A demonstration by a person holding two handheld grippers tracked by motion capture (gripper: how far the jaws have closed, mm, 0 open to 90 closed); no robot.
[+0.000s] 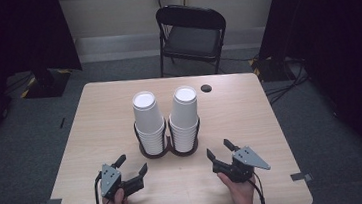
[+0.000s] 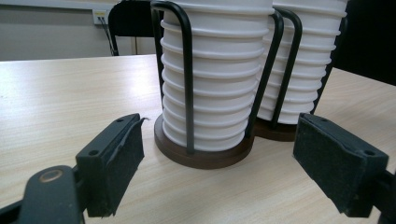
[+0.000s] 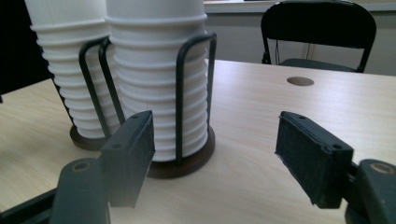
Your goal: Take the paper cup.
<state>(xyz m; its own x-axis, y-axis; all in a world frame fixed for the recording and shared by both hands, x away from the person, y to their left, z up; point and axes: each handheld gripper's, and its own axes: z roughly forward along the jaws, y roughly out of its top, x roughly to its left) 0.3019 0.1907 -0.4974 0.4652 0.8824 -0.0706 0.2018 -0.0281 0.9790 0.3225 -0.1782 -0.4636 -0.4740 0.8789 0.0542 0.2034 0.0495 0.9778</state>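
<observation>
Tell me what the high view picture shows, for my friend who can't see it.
Two stacks of white paper cups stand in black wire holders on a light wooden table. A person's open left gripper and right gripper wait nearby.

The table (image 1: pixel 251 125) looks like pale wood with thin lines of grain, smooth and only a little shiny; the cups (image 2: pixel 219 74) look like white paper, matt, with soft rolled rims stacked like ribs; each stack sits in a holder (image 2: pixel 189 84) made of thin black metal rods, smooth with a dull shine; the holder bases (image 2: pixel 205 158) look like dark brown wood, smooth; the left gripper (image 2: pixel 219 168) and the right gripper (image 3: pixel 215 163) look like black matt plastic; their pads (image 2: pixel 327 158) look rough and grainy, like foam or rubber; the chair (image 1: pixel 192 30) has a black metal frame and a dull dark seat; the floor (image 1: pixel 22 147) looks like grey rough carpet.
</observation>
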